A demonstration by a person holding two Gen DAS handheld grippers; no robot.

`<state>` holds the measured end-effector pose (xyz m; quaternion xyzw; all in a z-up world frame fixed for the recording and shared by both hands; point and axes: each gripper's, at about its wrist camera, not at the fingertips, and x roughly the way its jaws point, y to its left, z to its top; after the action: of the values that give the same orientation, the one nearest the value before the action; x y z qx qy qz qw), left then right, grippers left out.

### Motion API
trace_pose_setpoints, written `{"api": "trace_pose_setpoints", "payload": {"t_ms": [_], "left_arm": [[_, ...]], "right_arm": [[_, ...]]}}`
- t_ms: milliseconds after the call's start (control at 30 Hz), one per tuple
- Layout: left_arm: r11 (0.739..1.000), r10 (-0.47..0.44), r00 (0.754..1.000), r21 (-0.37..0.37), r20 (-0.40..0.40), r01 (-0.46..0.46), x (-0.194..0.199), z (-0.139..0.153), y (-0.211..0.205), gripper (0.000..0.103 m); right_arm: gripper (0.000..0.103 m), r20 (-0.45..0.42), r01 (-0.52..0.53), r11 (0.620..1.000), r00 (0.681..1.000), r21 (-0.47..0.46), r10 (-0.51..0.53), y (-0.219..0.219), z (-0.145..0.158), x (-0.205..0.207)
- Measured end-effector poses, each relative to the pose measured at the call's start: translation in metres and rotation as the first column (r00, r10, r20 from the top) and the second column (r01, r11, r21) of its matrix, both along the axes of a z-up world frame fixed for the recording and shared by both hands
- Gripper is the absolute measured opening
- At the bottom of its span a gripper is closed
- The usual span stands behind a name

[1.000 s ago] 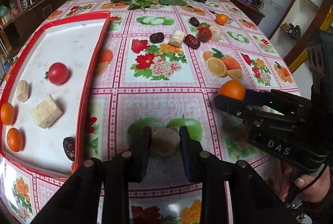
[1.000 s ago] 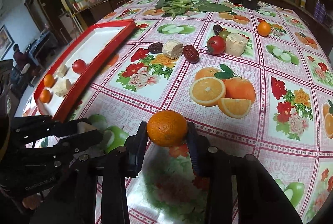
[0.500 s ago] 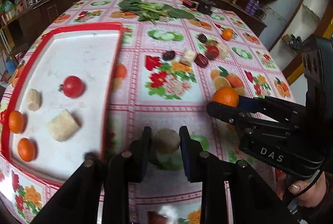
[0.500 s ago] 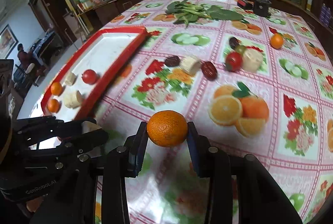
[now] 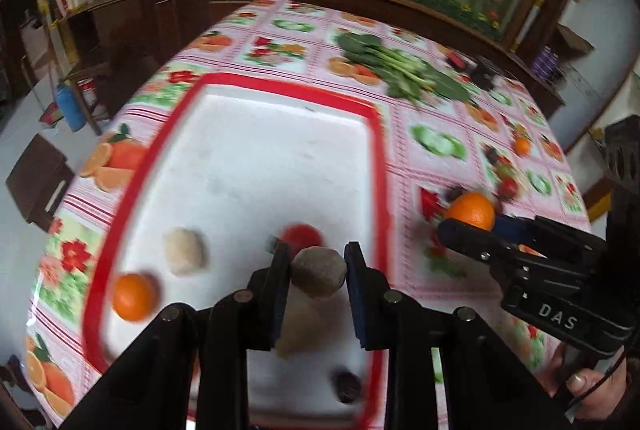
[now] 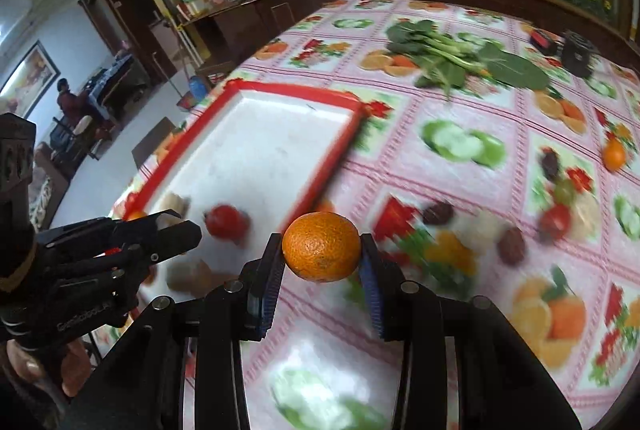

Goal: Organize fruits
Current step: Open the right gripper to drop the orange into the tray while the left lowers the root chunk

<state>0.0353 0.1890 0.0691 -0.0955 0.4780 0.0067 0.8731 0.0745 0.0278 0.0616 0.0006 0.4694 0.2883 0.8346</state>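
Left wrist view: my left tongs are pinching a brownish round fruit right over the near end of the red-rimmed tray, with a tomato just behind it and an orange plus a pale chunk lying in the tray to its left. Right wrist view: my right tongs are clamped on a mandarin, held above the worktop just off the tray's near right rim, and everything's pretty blurry.
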Motion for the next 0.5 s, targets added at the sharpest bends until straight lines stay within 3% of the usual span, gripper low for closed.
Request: {"api": "trace_pose_setpoints", "payload": {"t_ms": [267, 500], "left_arm": [[0.996, 0.084, 0.996, 0.034, -0.021, -0.083, 0.034, -0.010, 0.041, 0.030], [0.991, 0.129, 0.989, 0.033, -0.065, -0.127, 0.058, -0.029, 0.063, 0.030]], "right_arm": [[0.036, -0.034, -0.035, 0.999, 0.999, 0.027, 0.036, 0.048, -0.011, 0.031], [0.036, -0.047, -0.088, 0.996, 0.995, -0.019, 0.087, 0.082, -0.028, 0.044]]}}
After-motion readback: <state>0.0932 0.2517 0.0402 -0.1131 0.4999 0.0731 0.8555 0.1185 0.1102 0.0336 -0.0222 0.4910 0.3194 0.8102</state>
